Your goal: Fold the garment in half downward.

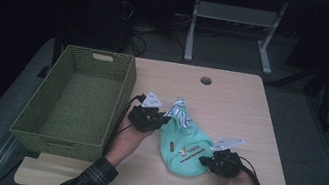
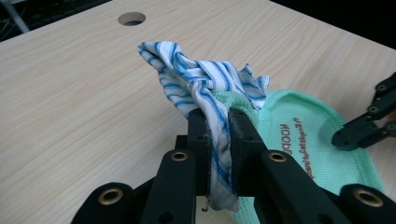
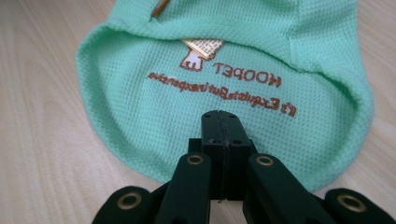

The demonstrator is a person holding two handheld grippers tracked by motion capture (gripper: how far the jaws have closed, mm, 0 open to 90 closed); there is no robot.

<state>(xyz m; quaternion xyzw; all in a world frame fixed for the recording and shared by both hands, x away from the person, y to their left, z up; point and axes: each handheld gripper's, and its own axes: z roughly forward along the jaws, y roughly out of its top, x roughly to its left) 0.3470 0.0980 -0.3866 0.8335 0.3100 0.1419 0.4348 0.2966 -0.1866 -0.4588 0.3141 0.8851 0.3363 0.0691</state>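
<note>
Wooden table (image 1: 249, 117) carries all, round hole (image 1: 206, 80) near far edge; green woven basket (image 1: 54, 119) stands on left side, overhanging table edge; mint mesh garment (image 1: 182, 149) lies flat mid-table, brown lettering facing up; blue-and-white striped collar (image 2: 196, 79) bunched at its far end, lifted off wood; left gripper (image 2: 219, 135) just beside basket, jaws clamped on striped collar; right gripper (image 3: 222, 128) at garment's near right edge, jaws pressed together, tips over mesh, grip on fabric unclear
</note>
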